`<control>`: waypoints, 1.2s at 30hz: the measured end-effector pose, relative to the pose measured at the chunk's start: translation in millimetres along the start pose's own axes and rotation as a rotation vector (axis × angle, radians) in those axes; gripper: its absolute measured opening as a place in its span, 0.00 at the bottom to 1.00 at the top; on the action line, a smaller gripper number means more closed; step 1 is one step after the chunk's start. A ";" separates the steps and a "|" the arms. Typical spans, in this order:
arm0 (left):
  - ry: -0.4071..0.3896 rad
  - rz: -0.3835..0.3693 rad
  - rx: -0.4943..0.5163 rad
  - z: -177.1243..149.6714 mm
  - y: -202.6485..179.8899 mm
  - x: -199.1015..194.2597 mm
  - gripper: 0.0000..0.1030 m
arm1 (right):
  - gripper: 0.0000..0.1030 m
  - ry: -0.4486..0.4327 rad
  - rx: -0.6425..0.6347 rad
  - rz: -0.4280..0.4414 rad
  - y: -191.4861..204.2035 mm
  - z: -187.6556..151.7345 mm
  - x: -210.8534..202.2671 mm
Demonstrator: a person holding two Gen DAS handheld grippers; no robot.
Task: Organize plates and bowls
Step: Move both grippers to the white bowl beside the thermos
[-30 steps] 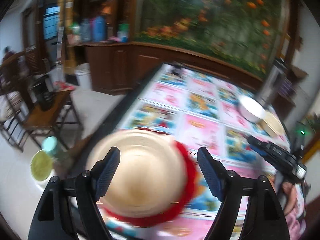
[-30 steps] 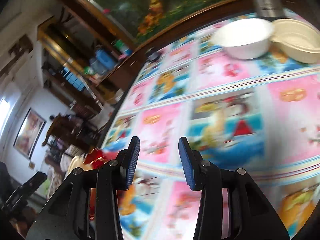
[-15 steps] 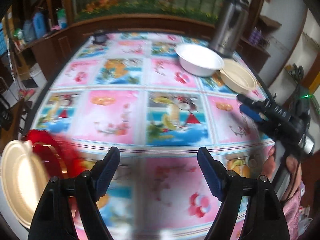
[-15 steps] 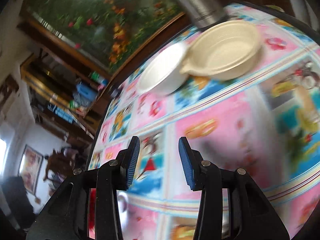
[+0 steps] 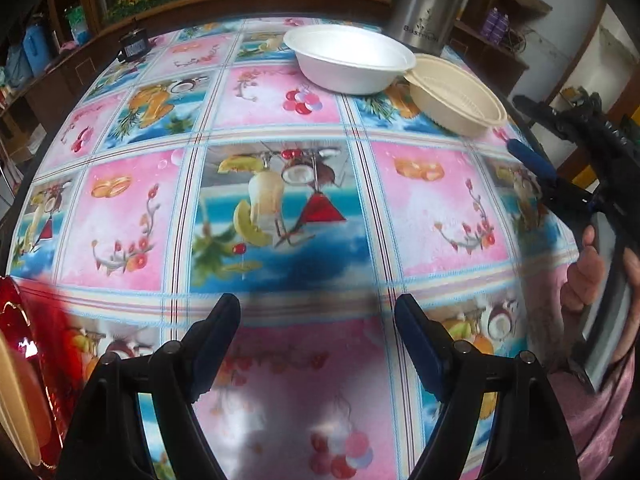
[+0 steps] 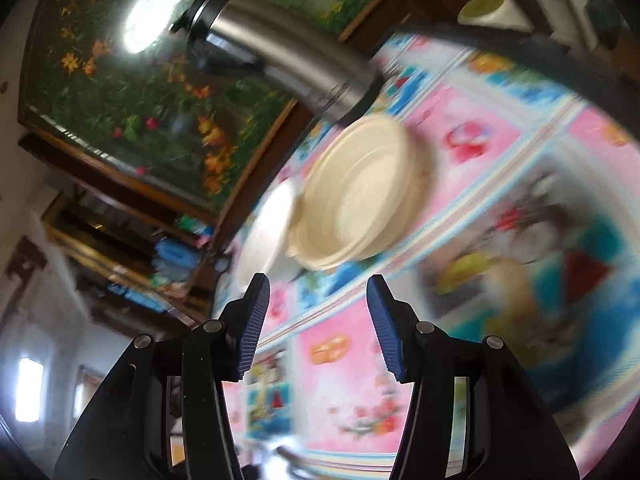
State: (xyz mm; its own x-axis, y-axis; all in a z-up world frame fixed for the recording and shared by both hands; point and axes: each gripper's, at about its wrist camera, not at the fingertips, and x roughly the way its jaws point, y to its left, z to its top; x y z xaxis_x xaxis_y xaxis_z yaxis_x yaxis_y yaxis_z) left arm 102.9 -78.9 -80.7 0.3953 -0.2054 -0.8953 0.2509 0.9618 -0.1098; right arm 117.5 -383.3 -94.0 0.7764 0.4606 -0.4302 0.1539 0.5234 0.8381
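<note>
Hovering over the near part of the tablecloth, the left gripper had its jaws spread wide apart with nothing between them. At the far side of the table sat a white bowl, and just to its right a cream bowl; their rims met or overlapped, the cream one's lip against the white one's edge. A steel thermos stood just behind the pair. At the near left edge a red plate showed partly, with a cream plate lying on it, both blurred and cut off by the frame.

The right gripper hung over the right side of the table, gripped by a hand, its jaws likewise apart and empty. Its view was tilted and smeared, but the cream bowl lay ahead of the fingers, the white bowl beyond it, and the thermos behind.
</note>
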 end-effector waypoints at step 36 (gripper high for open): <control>-0.072 0.182 -0.381 201.4 60.2 81.0 0.78 | 0.59 0.063 0.162 0.100 25.5 -3.6 123.9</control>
State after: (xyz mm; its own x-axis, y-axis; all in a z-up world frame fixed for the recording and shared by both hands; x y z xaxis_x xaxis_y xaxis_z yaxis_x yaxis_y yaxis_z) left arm 328.1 -74.1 -72.9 0.4668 -0.0251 -0.8840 -0.1677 0.9789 -0.1163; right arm 215.4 -310.3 -127.2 0.7538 0.5509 -0.3582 0.1786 0.3528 0.9185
